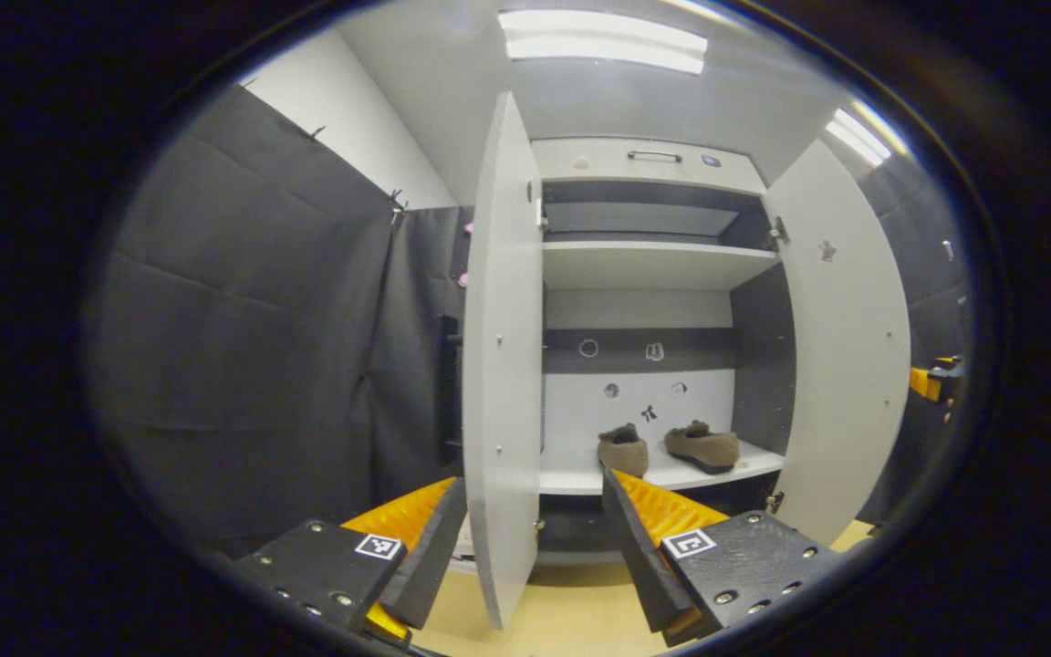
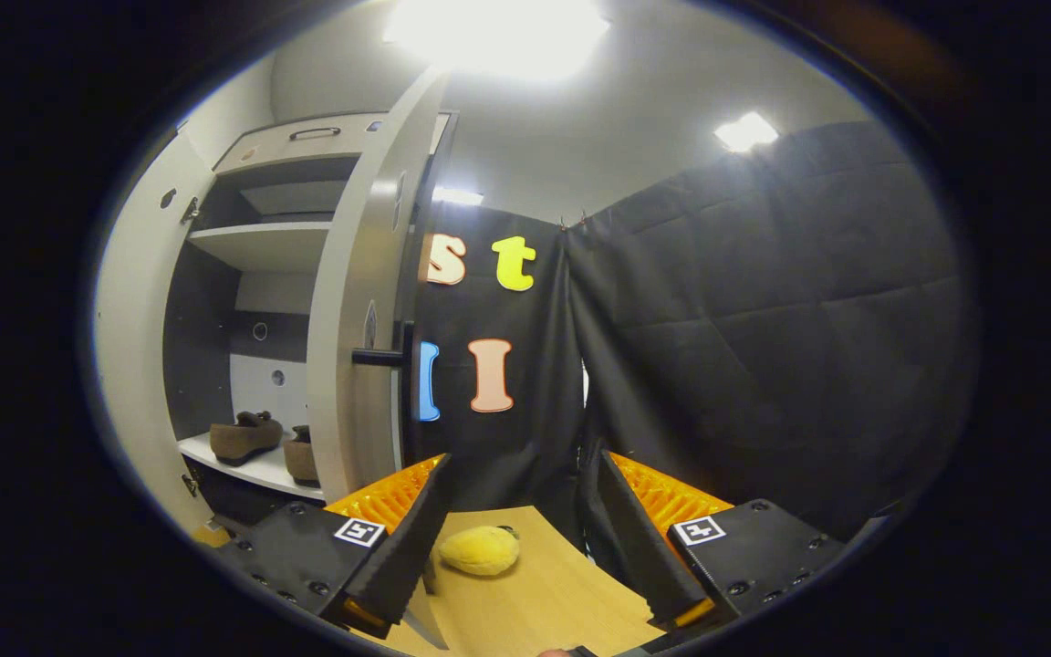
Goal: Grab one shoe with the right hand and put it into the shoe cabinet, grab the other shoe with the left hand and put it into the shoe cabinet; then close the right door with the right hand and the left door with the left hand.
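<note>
Right hand-held gripper (image 2: 512, 534): fingers spread, empty. Right door (image 2: 357, 301) stands just ahead-left of it, edge-on, long axis upright, nearest this hand. Beyond the door, both shoes (image 2: 245, 436) sit on the cabinet's lower shelf (image 2: 256, 470).

Non-task clutter, right gripper view
Yellow plush toy (image 2: 480, 550) lying on light wood tabletop (image 2: 544, 593); ceiling light panels (image 1: 603, 41) on overhead.

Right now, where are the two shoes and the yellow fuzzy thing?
Left shoe (image 1: 623, 450), left gripper view, on its heel end.
Right shoe (image 1: 702, 446), left gripper view, on its side.
Yellow fuzzy thing (image 2: 480, 550), right gripper view, on its middle.
</note>
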Tool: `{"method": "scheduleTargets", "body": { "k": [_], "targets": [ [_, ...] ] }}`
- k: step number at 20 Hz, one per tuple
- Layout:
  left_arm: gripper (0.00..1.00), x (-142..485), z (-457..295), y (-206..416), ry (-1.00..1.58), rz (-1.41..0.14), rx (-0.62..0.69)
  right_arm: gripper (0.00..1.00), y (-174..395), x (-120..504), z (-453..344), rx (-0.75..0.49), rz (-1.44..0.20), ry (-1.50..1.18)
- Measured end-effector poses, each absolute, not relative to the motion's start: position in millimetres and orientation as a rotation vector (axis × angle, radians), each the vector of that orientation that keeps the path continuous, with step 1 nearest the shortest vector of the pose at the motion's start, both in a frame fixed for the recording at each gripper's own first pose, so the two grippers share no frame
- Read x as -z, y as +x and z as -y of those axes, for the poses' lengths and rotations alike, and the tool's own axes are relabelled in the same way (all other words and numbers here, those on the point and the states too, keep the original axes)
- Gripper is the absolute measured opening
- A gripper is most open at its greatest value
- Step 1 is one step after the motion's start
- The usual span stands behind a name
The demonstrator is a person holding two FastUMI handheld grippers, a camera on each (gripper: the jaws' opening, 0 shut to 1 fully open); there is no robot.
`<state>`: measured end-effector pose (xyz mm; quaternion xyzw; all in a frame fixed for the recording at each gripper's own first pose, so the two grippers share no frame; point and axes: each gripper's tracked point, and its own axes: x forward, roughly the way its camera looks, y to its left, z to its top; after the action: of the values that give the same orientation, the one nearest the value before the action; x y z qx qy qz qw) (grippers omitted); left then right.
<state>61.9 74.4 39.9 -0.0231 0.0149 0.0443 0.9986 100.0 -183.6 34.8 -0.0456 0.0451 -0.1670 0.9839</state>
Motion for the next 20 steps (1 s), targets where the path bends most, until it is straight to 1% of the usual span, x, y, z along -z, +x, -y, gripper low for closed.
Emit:
{"method": "scheduleTargets", "body": {
  "k": [1,3,5,6,8,9,10,11,12,13,14,20],
  "targets": [
    [0.87,-39.6,-88.1,59.9,-0.047,-0.030,-0.110,0.99,104.2,-34.7,180.8,0.346,-0.097,-0.093],
    [0.87,-40.3,-116.5,56.6,-0.051,-0.029,-0.147,0.92,106.4,-37.5,180.5,0.375,-0.094,-0.098],
    [0.87,-37.3,-140.4,57.7,-0.056,-0.029,-0.173,0.93,103.4,-36.6,178.7,0.391,-0.096,-0.091],
    [0.87,-36.5,-150.0,58.9,-0.058,-0.031,-0.180,0.89,103.6,-35.4,176.8,0.394,-0.102,-0.090],
    [0.87,-37.7,-171.1,61.2,-0.061,-0.026,-0.191,0.89,102.6,-35.5,170.3,0.405,-0.109,-0.102],
    [0.87,-38.1,-178.0,63.2,-0.061,-0.019,-0.192,0.93,102.0,-36.6,168.3,0.415,-0.109,-0.116],
    [0.87,-39.3,-183.9,65.6,-0.060,-0.014,-0.193,0.93,100.1,-38.8,163.3,0.416,-0.107,-0.116],
    [0.87,-38.5,-189.6,67.1,-0.062,-0.013,-0.195,0.88,101.6,-38.5,158.3,0.414,-0.108,-0.107],
    [0.87,-38.5,-194.2,69.6,-0.066,-0.012,-0.194,0.91,99.5,-37.8,153.3,0.411,-0.110,-0.099],
    [0.87,-38.7,-198.4,72.1,-0.071,-0.011,-0.190,0.85,98.6,-37.9,148.9,0.408,-0.109,-0.096],
    [0.87,-37.9,-198.8,73.5,-0.075,-0.011,-0.186,0.90,98.4,-38.2,143.3,0.403,-0.107,-0.096],
    [0.87,-31.8,-208.0,85.5,-0.086,-0.019,-0.168,0.89,97.0,-36.5,101.9,0.348,-0.093,-0.109]
  ]
}}
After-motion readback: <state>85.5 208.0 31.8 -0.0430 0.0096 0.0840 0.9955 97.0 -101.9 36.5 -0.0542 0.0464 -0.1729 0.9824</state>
